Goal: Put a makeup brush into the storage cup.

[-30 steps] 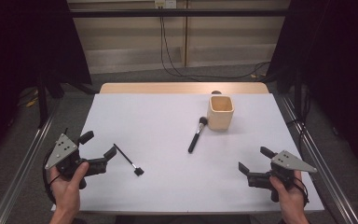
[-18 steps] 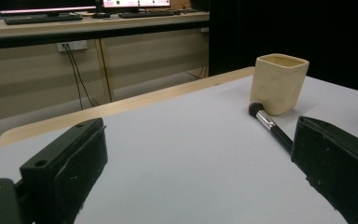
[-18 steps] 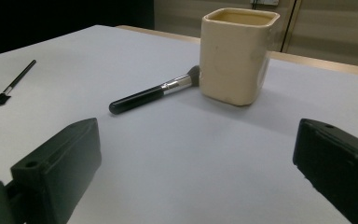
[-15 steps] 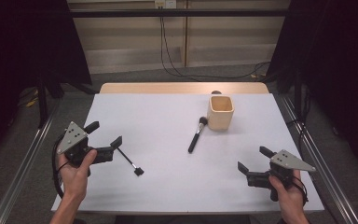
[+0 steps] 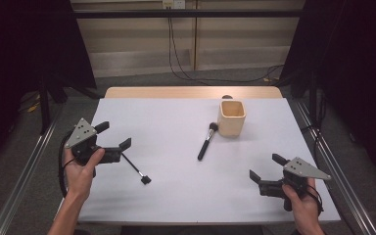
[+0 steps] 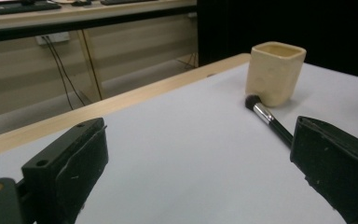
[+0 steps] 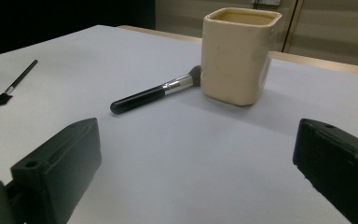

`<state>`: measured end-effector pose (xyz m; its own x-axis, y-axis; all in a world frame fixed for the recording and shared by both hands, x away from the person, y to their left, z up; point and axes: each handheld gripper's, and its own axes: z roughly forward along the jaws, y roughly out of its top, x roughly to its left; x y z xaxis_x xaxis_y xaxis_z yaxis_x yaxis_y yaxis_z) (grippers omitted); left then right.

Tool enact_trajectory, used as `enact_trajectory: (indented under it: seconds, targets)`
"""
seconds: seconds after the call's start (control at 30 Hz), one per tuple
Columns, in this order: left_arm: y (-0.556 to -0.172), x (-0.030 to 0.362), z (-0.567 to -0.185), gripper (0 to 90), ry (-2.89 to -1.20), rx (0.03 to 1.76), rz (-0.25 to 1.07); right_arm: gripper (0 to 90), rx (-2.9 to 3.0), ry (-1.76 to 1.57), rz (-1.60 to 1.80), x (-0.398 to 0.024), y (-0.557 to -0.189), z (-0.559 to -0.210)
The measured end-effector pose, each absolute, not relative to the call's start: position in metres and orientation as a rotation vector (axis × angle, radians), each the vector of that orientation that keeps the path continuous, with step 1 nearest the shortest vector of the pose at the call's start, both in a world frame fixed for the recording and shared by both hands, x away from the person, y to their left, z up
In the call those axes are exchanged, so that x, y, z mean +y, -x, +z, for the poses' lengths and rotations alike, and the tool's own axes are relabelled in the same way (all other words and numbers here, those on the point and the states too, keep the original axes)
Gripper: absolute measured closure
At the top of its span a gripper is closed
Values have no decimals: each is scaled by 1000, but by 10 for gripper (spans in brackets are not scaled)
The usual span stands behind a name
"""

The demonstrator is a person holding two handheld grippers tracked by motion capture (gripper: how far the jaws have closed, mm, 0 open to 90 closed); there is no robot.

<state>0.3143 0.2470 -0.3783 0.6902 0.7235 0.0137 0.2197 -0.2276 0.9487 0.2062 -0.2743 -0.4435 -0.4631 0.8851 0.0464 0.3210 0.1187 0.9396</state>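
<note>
High view has my left gripper raised at the table's nine o'clock with jaws spread wide, empty, just above the handle end of the thin black brush, which lies flat on the white top pointing toward five o'clock, while my right gripper rests gaping at four o'clock.

Table bears cup, 2 brushes.

Glossy black brush with metal ferrule — matt cream cup, smooth.
</note>
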Motion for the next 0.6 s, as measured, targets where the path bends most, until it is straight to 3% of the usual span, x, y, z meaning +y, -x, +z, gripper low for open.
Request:
enact_trajectory:
  seconds: [0.6]
  targets:
    - [-335, 231, -389, 34, -2078, 715, 440, 5, 1877, -1157, 1340, -271, -206, -444]
